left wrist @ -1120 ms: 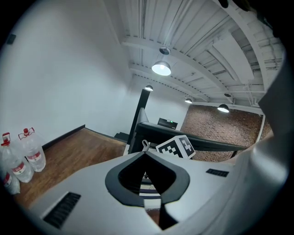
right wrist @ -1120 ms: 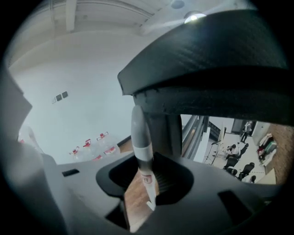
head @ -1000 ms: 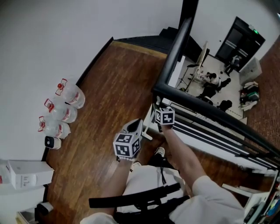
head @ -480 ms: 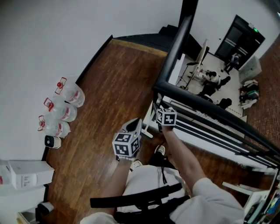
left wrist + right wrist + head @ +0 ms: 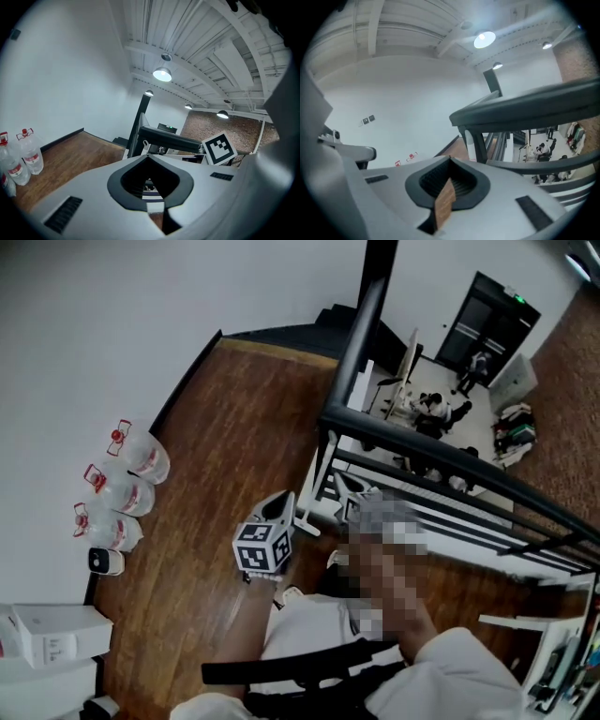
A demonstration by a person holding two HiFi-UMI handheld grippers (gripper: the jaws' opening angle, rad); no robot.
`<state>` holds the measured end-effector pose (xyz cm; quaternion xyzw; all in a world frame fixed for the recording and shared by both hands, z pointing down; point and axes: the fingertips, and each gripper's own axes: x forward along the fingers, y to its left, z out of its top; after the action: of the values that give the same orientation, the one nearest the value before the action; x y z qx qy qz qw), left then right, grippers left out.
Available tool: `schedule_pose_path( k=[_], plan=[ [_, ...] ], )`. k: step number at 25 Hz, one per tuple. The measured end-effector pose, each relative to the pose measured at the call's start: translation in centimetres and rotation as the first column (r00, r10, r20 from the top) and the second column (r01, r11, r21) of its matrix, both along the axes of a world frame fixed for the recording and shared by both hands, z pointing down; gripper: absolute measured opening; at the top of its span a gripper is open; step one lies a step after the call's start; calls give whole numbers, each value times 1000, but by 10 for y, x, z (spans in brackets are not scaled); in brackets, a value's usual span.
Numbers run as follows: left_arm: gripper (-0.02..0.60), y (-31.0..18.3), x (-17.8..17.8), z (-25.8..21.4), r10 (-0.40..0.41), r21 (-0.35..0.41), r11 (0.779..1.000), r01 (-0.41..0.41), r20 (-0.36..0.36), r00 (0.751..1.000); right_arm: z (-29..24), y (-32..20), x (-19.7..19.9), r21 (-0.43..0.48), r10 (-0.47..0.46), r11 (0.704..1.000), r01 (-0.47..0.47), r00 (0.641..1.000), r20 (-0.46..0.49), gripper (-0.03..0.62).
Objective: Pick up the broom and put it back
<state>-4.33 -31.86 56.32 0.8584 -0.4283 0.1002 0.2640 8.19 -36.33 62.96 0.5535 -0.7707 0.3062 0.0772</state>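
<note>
Wooden floor [image 5: 234, 418] meets the railing [image 5: 412, 451] where the broom [image 5: 312, 486] leans just ahead of the right gripper [image 5: 449, 161], jaws just closed empty, which should retreat straight without nudging it.

My left gripper [image 5: 278, 512] points forward and slightly down, jaws together on nothing; my right gripper [image 5: 450, 160], beside it, has just closed its jaws, nothing between them
</note>
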Motion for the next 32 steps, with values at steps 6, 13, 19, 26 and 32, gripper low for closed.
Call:
schedule_pose_path(
  k=[6,13,19,26,32],
  plan=[
    [-6,45,-11,4,37,-8,999,-38,-42,998,-30,69,-18,41,24,999,-25,1000,8,3],
    [-6,86,-12,3,29,-23,999,-31,-92,995,-32,129,-11,22,47,999,-47,999,-5,3],
    [-6,115,-13,16,-33,-39,999,29,-121,992,-27,174,5,44,52,998,-51,998,-26,3],
    [-6,197,25,24,-75,-29,997,72,-104,992,-23,275,57,54,40,998,-37,998,-45,5],
    [-6,314,63,18,-92,-24,996,91,-56,994,-40,369,88,83,-40,996,42,999,-34,5]
  ],
)
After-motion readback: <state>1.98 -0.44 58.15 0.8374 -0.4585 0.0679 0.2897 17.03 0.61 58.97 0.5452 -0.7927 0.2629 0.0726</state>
